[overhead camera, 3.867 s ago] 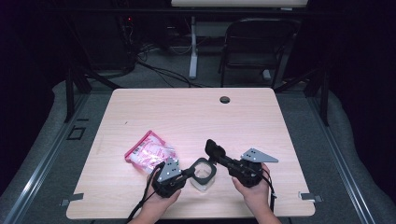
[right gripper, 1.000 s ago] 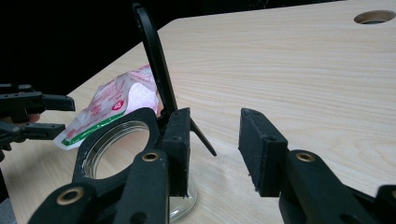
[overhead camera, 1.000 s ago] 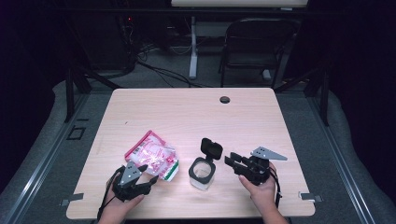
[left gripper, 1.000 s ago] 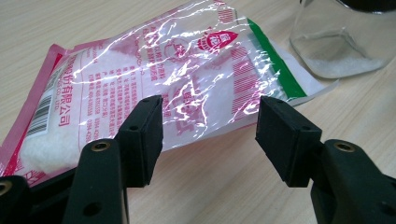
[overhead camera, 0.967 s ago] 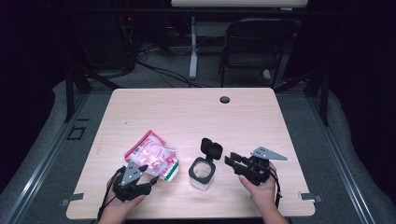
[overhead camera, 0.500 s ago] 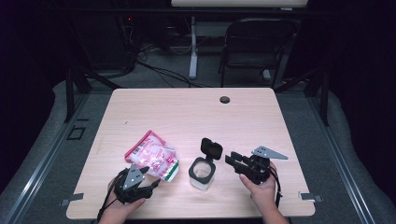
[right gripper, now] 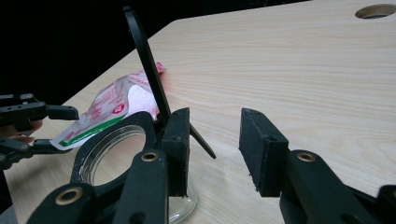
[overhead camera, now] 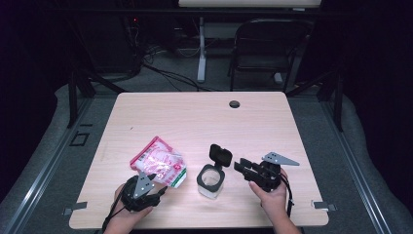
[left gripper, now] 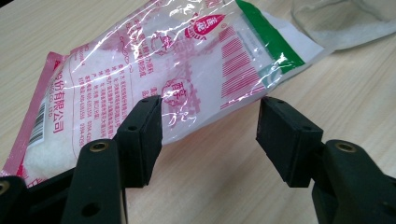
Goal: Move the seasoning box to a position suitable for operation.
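Near table edge: left gripper [left gripper: 208, 135] gapes wide, empty, jaws just short of the sugar bag's [left gripper: 154, 70] near edge. Right gripper [right gripper: 212, 149] half open, holding nothing, beside the glass jar [overhead camera: 210, 179], whose lid stands upright. Bag lies left of jar.

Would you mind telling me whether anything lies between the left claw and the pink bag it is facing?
Nothing visible does. The left claw stands open right at the near edge of the pink bag, with bare table between its jaws. The glass jar sits off to the side, its lid flipped up.
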A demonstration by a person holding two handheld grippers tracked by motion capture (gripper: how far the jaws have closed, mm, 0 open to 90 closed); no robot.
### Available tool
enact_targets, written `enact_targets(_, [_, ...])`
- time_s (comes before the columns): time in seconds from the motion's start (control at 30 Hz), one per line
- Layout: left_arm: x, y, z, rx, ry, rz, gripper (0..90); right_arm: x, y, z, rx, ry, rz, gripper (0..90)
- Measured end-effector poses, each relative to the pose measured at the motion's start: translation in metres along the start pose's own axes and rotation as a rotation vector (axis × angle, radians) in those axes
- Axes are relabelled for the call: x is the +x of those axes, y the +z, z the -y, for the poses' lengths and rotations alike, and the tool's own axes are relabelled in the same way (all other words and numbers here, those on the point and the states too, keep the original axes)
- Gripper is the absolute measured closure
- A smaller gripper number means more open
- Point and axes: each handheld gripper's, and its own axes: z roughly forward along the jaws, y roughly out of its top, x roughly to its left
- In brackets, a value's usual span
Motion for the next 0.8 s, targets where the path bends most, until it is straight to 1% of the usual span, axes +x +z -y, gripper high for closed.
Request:
enact_targets(0.1, [-0.001, 0.006, -0.002, 0.008, 0.013, -0.007, 41.9, 0.0, 0.0, 0.0, -0.002, 0.003, 0.001, 63.4])
enact_targets(0.17, [-0.002, 0.009, -0.004, 0.004, 0.021, -0.013, 44.0, 0.0, -0.001, 0.001, -0.003, 0.001, -0.001, 63.3])
enact_targets(0.27, [-0.002, 0.011, -0.006, -0.001, 0.021, -0.019, 46.1, 0.0, -0.002, 0.002, -0.004, 0.004, 0.005, 63.3])
enact_targets(0.3, [-0.002, 0.012, -0.008, -0.001, 0.025, -0.016, 48.5, -0.001, -0.004, 0.002, -0.006, 0.005, 0.0, 63.3])
enact_targets(0.43, [-0.001, 0.014, -0.009, -0.001, 0.022, -0.015, 50.6, -0.001, -0.005, 0.003, -0.008, 0.006, 0.006, 63.3])
enact_targets(0.5, [0.0, 0.015, -0.01, -0.013, 0.01, -0.016, 53.6, -0.002, -0.007, 0.003, -0.005, 0.008, 0.011, 63.3])
enact_targets(0.57, [0.002, 0.016, -0.011, -0.013, 0.002, -0.015, 54.2, -0.002, -0.007, 0.004, -0.005, 0.008, 0.012, 63.3])
enact_targets(0.63, [0.004, 0.018, -0.011, -0.018, -0.019, -0.023, 57.3, -0.001, -0.009, 0.005, -0.009, 0.008, 0.015, 63.2])
enact_targets(0.67, [0.004, 0.018, -0.011, -0.018, -0.019, -0.023, 57.8, -0.001, -0.009, 0.005, -0.009, 0.008, 0.015, 63.2])
enact_targets(0.77, [0.008, 0.021, -0.012, -0.025, -0.043, -0.024, 60.0, -0.002, -0.01, 0.005, -0.013, 0.01, 0.019, 63.2])
enact_targets(0.8, [0.01, 0.022, -0.012, -0.024, -0.046, -0.029, 62.7, -0.003, -0.011, 0.006, -0.014, 0.012, 0.028, 63.2])
